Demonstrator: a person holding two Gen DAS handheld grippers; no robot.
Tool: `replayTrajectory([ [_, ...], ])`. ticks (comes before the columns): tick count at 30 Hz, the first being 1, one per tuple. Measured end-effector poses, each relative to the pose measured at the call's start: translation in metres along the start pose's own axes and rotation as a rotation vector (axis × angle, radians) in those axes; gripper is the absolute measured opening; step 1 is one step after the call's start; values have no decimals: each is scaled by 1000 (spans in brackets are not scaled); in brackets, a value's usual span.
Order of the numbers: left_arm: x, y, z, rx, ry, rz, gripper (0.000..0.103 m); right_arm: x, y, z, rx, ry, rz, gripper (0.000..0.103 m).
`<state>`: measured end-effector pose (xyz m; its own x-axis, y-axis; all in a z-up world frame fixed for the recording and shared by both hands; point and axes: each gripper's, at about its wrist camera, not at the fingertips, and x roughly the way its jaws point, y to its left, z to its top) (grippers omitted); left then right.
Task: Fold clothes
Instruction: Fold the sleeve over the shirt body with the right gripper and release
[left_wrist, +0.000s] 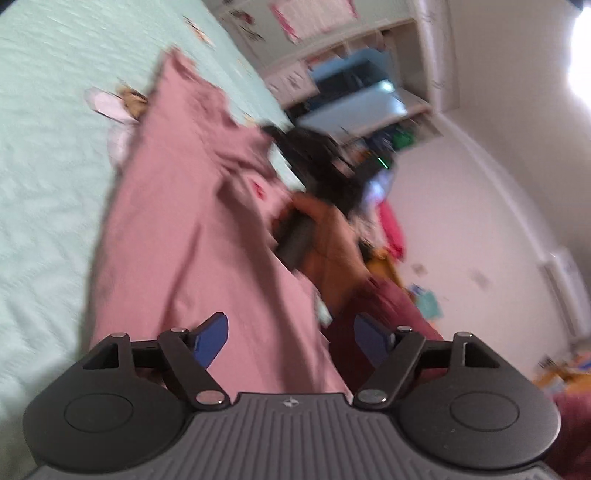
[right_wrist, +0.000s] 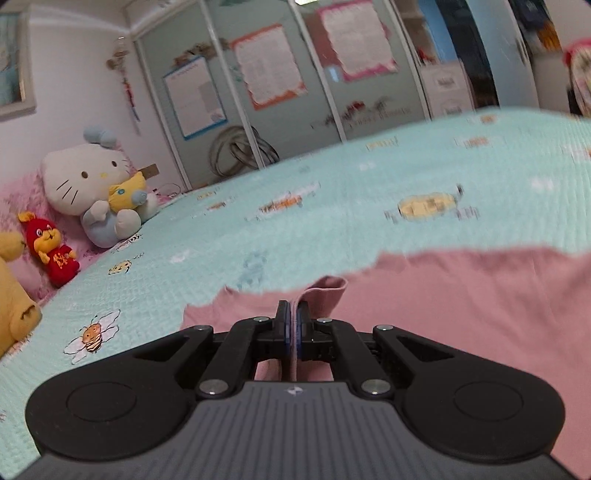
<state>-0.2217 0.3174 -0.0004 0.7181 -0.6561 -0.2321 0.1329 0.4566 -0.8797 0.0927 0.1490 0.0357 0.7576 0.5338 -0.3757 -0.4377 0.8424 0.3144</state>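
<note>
right now the pink garment (left_wrist: 177, 236) lies spread over the bed (left_wrist: 44, 147), and in the left wrist view its long axis runs straight ahead from the left claw (left_wrist: 290, 341) toward the far edge of the bed. that left claw is released, its blue pads (left_wrist: 212, 341) wide apart with pink cloth passing between and below them, though the blur makes it hard to say whether the pads touch the cloth. the right claw (right_wrist: 294, 321) is clenched on a pinched fold of the same garment (right_wrist: 461, 295), the ridge of fabric standing up between the pressed pads, with a short rolled hem or cuff poking out just past the tips. so the right hand already has its hold, and the left is the free one, poised right over the cloth, so it looks the likelier one to take the next grip. the garment reads as soft matte knit, thin and limp, with a wavy free edge against the bed cover; it will likely sag and drag rather than keep shape when lifted. the bed cover (right_wrist: 332, 192) is pale mint, with a waffle-like quilted texture and small printed bees and flowers, which may grip the cloth a little. plush toys (right_wrist: 92, 192) sit at the head of the bed, well apart from the garment.
</note>
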Motion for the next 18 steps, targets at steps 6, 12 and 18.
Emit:
replayTrajectory([
  [6, -3, -13, -4, 24, 68, -133, 80, 26, -8, -1, -109, 85, -100, 12],
  [12, -39, -29, 1, 65, -87, -24, 80, -36, -47, -16, 185, 78, -83, 33],
  [18, -92, -43, -28, 138, -289, 497, 81, -167, -56, -74, 303, 221, 160, 35],
])
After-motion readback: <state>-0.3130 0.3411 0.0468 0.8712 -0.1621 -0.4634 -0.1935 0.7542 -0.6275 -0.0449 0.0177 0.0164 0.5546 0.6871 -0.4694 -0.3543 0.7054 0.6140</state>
